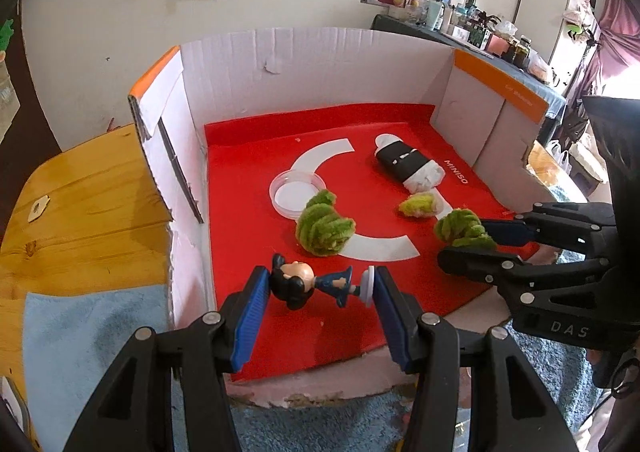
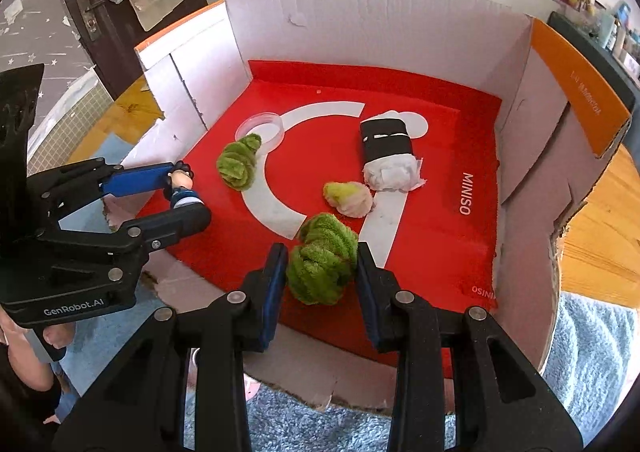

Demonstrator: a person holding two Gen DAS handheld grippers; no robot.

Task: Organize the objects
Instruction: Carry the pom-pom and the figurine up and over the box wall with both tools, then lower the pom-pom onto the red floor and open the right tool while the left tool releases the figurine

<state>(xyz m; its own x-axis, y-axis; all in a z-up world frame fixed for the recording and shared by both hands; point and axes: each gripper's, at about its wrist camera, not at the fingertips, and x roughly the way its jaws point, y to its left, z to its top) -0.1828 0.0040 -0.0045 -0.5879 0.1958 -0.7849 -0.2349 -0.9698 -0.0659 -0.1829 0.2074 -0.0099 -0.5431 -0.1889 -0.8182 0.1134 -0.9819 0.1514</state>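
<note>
Inside a white cardboard box (image 1: 312,63) (image 2: 384,23) lies a red mat (image 1: 248,211) (image 2: 448,219). My left gripper (image 1: 318,288) (image 2: 188,193) is shut on a small figurine (image 1: 308,284) (image 2: 182,187) with dark hair and a white round base, held sideways just above the mat's near edge. My right gripper (image 2: 322,252) (image 1: 464,242) is shut on a green fuzzy ball (image 2: 322,264) (image 1: 462,230) over the mat's near right. On the mat lie a second green fuzzy ball (image 1: 324,228) (image 2: 238,165), a clear round dish (image 1: 296,187) (image 2: 260,125), a black-and-white roll (image 1: 408,165) (image 2: 386,153) and a pale green lump (image 1: 420,205) (image 2: 348,197).
The box has tall walls at the back and sides with orange edges (image 1: 502,85) (image 2: 580,91); its near side is low and torn. It stands on a wooden table (image 1: 80,187) (image 2: 604,219) with blue towels (image 1: 92,340) (image 2: 592,348) at the front. A cluttered counter (image 1: 472,31) stands behind.
</note>
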